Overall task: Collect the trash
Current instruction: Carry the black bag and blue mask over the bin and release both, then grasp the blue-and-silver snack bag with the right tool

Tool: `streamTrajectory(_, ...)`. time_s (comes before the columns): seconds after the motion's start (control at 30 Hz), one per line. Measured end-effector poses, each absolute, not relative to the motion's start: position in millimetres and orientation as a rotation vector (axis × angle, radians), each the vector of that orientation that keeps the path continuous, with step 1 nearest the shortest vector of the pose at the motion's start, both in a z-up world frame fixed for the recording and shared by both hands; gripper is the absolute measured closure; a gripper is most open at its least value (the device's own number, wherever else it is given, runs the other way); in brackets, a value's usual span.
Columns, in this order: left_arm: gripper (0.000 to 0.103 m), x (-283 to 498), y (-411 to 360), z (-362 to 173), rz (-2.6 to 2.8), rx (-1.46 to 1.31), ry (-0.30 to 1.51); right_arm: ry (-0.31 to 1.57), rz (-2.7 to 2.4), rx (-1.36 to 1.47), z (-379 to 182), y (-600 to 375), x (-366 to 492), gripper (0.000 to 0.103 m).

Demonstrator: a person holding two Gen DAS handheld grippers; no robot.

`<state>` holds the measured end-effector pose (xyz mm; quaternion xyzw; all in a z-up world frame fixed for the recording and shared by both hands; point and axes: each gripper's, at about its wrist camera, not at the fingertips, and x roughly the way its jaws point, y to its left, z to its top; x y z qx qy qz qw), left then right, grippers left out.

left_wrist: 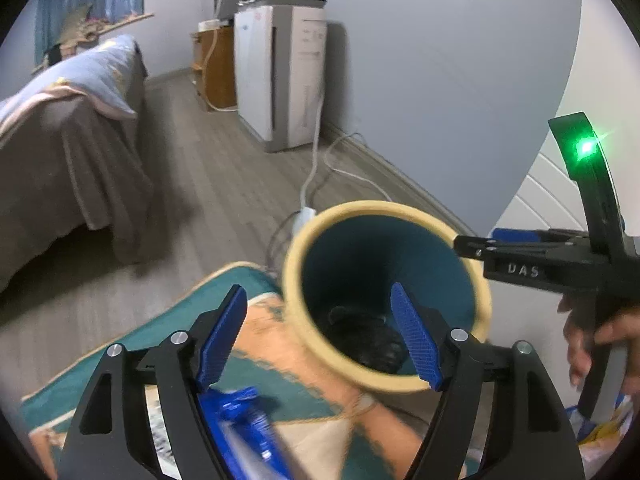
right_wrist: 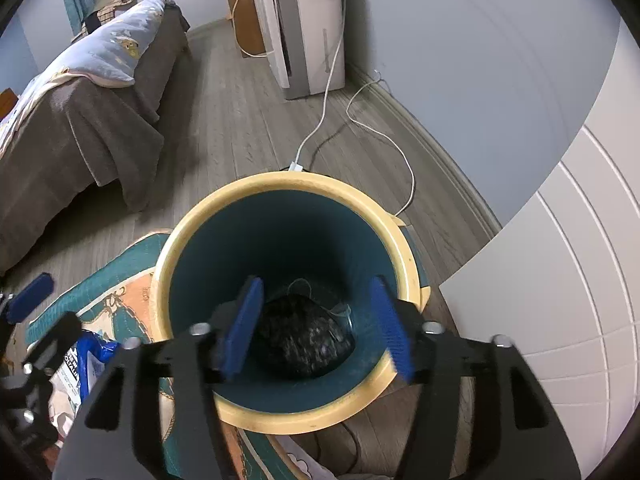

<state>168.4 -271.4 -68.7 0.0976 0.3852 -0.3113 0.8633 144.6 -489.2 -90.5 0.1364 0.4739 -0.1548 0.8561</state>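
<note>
right gripper (right_wrist: 316,326) hovering over waste bin (right_wrist: 192,248), jaws spread, nothing between | left gripper (left_wrist: 320,338) beside the rim, jaws spread, empty | dark wad (right_wrist: 306,346) lying on bin bottom; blue wrapper (left_wrist: 244,420) lying on rug (left_wrist: 120,344) | risk: fingers clipping rim, tipping bin | open floor left, wall close right

My two grippers, the left gripper (left_wrist: 320,336) and the right gripper (right_wrist: 318,324), are matte black frames with silver screw heads at the joints, ribbed blue pads (left_wrist: 416,344) on the fingers, white "DAS" lettering and a glowing green light.
</note>
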Motion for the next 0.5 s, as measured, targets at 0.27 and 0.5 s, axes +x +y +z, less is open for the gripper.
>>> streamTrajectory(0.27,0.009,152,-208,-40,-0.525,0.209,0.744,0.965,-0.271,0.214,-79,-463,149,0.006)
streamTrajectory(0.5,0.007,140,-133,-26,-0.378,0.165,0.738,0.976,-0.207,0.123,-77,-419,155,0.006)
